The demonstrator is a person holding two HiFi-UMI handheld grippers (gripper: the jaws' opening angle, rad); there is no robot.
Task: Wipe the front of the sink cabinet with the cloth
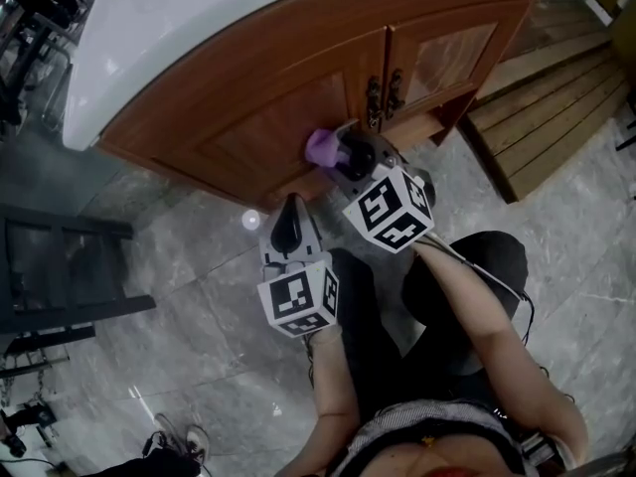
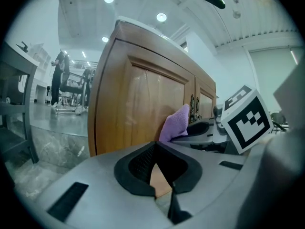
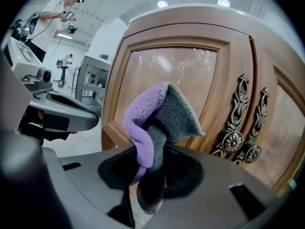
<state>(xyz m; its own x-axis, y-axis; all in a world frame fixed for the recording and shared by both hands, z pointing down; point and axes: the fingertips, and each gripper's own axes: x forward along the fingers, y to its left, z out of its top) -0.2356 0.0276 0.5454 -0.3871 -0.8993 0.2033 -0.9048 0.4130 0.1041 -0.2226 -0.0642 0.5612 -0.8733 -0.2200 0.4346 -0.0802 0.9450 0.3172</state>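
The wooden sink cabinet (image 1: pixel 278 117) has two panelled doors with ornate dark handles (image 1: pixel 383 95) under a white countertop (image 1: pixel 199 28). My right gripper (image 1: pixel 343 155) is shut on a purple and grey cloth (image 1: pixel 320 147), holding it at the left door near its lower right corner. In the right gripper view the cloth (image 3: pixel 157 123) sticks up from the jaws (image 3: pixel 150 175) in front of the door panel (image 3: pixel 167 75), with the handles (image 3: pixel 238 137) to the right. My left gripper (image 1: pixel 288 222) hangs lower and to the left, shut and empty, pointing at the cabinet base. From the left gripper view, the cloth (image 2: pixel 175 123) touches the door.
A wooden slatted platform (image 1: pixel 547 97) lies on the floor right of the cabinet. A dark metal frame (image 1: pixel 60 266) stands at the left on the grey marble floor (image 1: pixel 199 296). The person's legs (image 1: pixel 467 296) are below the grippers. Other people (image 3: pixel 57 13) stand far off.
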